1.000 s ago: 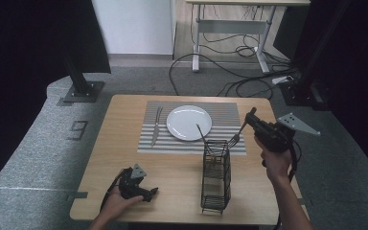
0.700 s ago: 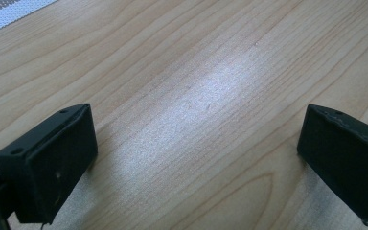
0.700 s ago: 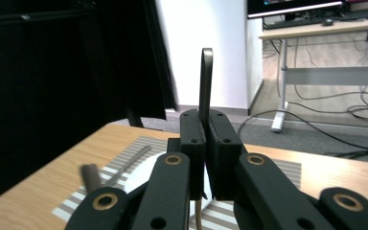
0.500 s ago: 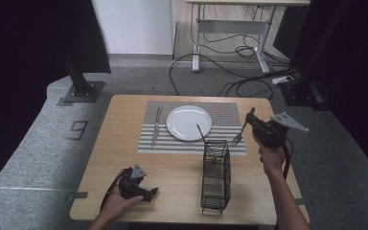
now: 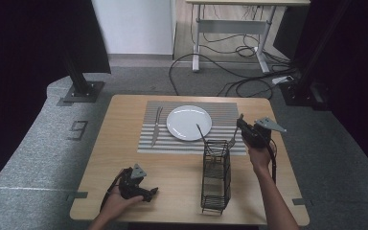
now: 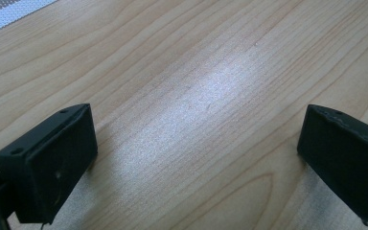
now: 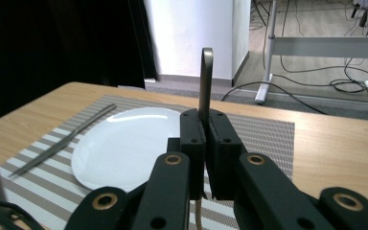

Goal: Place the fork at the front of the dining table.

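Note:
My right gripper hovers over the right end of the striped placemat, shut on a metal fork. The fork's tines hang down to the left, beside the top of the tall black wire basket. In the right gripper view the fork handle stands up from between the closed jaws of my right gripper. The white plate lies on the mat, with a knife-like utensil to its left. My left gripper rests on the table's near left part, open and empty.
A thin utensil handle sticks up out of the wire basket toward the plate. The wooden table is bare around the left gripper. Beyond the table are a black stand foot, floor cables and a desk frame.
The right gripper has come down and a little left toward the mat and the basket top, still holding the fork. The left gripper has stayed put.

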The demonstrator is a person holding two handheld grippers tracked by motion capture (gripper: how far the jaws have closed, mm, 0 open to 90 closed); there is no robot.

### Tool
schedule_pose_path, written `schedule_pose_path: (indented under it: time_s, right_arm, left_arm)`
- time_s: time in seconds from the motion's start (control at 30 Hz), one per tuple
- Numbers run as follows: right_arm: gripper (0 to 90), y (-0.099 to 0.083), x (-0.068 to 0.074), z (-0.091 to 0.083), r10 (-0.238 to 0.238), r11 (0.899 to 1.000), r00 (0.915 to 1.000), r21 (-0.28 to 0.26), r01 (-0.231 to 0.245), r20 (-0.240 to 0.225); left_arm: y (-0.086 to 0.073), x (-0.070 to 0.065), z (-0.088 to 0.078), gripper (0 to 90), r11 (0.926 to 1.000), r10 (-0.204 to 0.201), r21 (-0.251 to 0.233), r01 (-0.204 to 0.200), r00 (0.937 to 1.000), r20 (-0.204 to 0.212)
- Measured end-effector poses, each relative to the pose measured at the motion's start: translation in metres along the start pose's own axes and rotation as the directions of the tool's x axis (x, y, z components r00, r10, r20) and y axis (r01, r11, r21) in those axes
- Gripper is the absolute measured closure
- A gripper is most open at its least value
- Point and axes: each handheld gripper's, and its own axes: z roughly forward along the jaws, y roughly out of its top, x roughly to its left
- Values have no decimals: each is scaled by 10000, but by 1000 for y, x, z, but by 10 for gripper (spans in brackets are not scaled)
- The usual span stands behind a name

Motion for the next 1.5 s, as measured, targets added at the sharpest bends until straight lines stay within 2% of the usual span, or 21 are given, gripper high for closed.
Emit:
schedule_pose_path:
  time_s: [0.2, 0.27, 0.4, 0.47, 0.57, 0.6, 0.63, 0.7, 0.83, 0.9, 1.07, 1.13, 1.27, 1.33, 1.37, 1.43, 1.5]
  right_arm:
    - [856, -13, -2, 9, -124, 9996, 9997, 268, 118, 217]
    - [853, -19, -4, 10, -3, 10000, 9997, 90, 0, 235]
    - [839, -28, -4, 15, -206, 9967, 9991, 795, 176, 376]
    - [840, -32, -4, 17, -224, 9959, 9989, 886, 187, 408]
    - [842, -47, -4, 23, -151, 9899, 9993, 1414, 100, 349]
    - [842, -47, -4, 23, -151, 9899, 9993, 1414, 100, 349]
    - [842, -55, -2, 27, -203, 9875, 9991, 1571, 144, 359]
    - [837, -60, 0, 28, -242, 9894, 9991, 1438, 189, 353]
    - [831, -62, 2, 28, -259, 9902, 9992, 1382, 214, 309]
    - [827, -62, 5, 28, -468, 9885, 9985, 1452, 423, 278]
    - [817, -63, 8, 28, -586, 9869, 9980, 1517, 544, 231]
    - [813, -64, 11, 30, -954, 9835, 9953, 1559, 919, 147]
    - [826, -63, 11, 30, -1116, 9809, 9936, 1624, 1071, 192]
    - [852, -59, 5, 29, -984, 9772, 9944, 1925, 894, 376]
    - [859, -57, 2, 27, -591, 9804, 9979, 1897, 531, 261]
    - [861, -55, 0, 25, -421, 9825, 9988, 1823, 372, 232]
    - [861, -48, 1, 21, -710, 9810, 9973, 1822, 665, 183]
  left_arm:
    - [0, 0, 0, 0, 10000, 0, -8, 0, 10000, 6]
    - [0, 0, 0, 0, 10000, -1, -4, 1, 10000, 0]
    - [0, 0, 0, 0, 10000, 0, -4, 0, 10000, 1]
    - [0, 0, 0, 0, 10000, 3, -2, -3, 10000, 0]
    - [0, 0, 0, 0, 10000, 1, -3, -1, 10000, -1]
    - [0, 0, 0, 0, 10000, 1, -3, -1, 10000, -1]
    - [0, 0, 0, 0, 10000, 3, -4, -3, 10000, 6]
    - [0, 0, 0, 0, 10000, 5, 16, -5, 10000, 2]
    - [0, 0, 0, 0, 10000, 5, 16, -5, 10000, 0]
    - [0, 0, 0, 0, 10000, 25, 18, -25, 10000, -2]
    - [0, 0, 0, 0, 10000, 26, 16, -26, 10000, -2]
    - [0, 0, 0, 0, 10000, 4, -7, -4, 10000, 1]
    - [0, 0, 0, 0, 10000, 0, -6, 0, 10000, 5]
    - [0, 0, 0, 0, 10000, 3, -5, -3, 10000, 5]
    - [0, 0, 0, 0, 10000, 3, -5, -3, 10000, 5]
    - [0, 0, 0, 0, 10000, 1, -5, -1, 10000, 5]
    - [0, 0, 0, 0, 10000, -1, -3, 1, 10000, 1]
